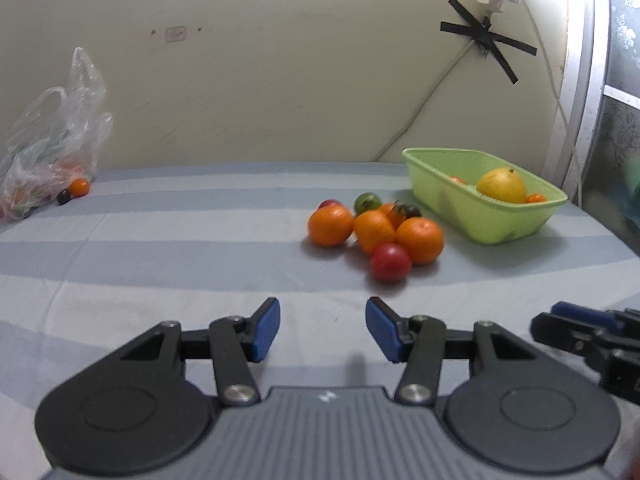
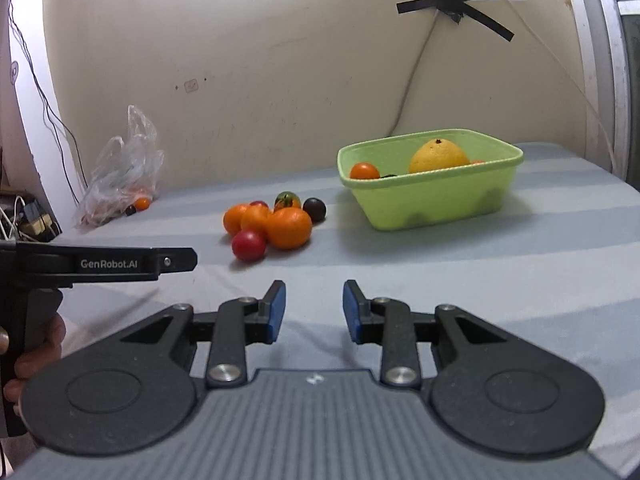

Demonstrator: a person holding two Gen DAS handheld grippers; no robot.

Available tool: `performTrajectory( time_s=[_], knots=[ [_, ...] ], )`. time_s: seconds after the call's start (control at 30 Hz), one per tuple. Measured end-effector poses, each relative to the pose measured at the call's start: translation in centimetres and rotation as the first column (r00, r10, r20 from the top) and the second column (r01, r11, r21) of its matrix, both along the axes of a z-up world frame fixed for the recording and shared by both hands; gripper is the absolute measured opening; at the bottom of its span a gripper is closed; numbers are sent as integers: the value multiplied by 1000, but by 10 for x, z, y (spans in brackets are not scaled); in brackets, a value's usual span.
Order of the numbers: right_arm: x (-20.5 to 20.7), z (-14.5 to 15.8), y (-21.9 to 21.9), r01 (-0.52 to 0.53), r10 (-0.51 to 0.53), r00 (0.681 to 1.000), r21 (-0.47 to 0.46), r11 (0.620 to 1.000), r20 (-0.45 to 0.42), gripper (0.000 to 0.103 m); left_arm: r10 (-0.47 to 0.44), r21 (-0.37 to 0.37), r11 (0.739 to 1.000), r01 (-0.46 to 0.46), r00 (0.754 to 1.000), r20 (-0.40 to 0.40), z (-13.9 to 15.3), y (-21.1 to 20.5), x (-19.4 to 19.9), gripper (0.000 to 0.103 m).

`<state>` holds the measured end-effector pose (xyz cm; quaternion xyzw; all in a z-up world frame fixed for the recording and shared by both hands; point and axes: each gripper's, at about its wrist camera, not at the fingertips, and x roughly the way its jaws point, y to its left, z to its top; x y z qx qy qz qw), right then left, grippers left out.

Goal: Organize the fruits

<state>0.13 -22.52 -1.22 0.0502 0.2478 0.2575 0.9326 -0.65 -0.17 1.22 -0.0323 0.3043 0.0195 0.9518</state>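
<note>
A heap of fruit (image 1: 376, 232) lies on the striped cloth: three oranges, a red tomato (image 1: 390, 263) at the front, a green tomato (image 1: 367, 201) and a dark one behind. My left gripper (image 1: 323, 328) is open and short of the heap, with nothing between its blue pads. My right gripper (image 2: 314, 312) is also open and empty, and the red tomato (image 2: 249, 245) and the heap (image 2: 280, 222) lie ahead to its left. A green basket (image 1: 500, 224) (image 2: 432, 204) to the right of the heap holds a large yellow fruit (image 2: 438, 156) and a small orange tomato (image 2: 364, 171).
A crumpled clear plastic bag (image 1: 52, 140) (image 2: 120, 172) sits at the far left against the wall, with a small orange tomato (image 1: 79, 187) and a dark one beside it. A cream wall with taped cables runs behind the surface. A hand (image 2: 40, 344) holds the left gripper's handle.
</note>
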Motion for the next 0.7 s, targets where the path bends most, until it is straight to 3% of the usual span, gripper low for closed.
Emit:
performTrajectory(
  time_s=[0.13,0.17,0.4,0.7],
  knots=[
    [-5,-1,2,6,-6,1000,-7,1000,-5,36,17,8,1000,-17,1000,-1,-7,3,-5,49],
    [-9,-2,2,6,-6,1000,-9,1000,0,41,19,12,1000,-19,1000,1,-8,3,-6,49],
    [-17,-2,6,17,-16,999,-25,1000,32,41,11,6,1000,-11,1000,23,-13,6,-9,50],
    [-14,-2,3,19,-20,1000,29,999,24,42,-85,-27,996,88,994,73,-11,7,-14,53]
  ],
)
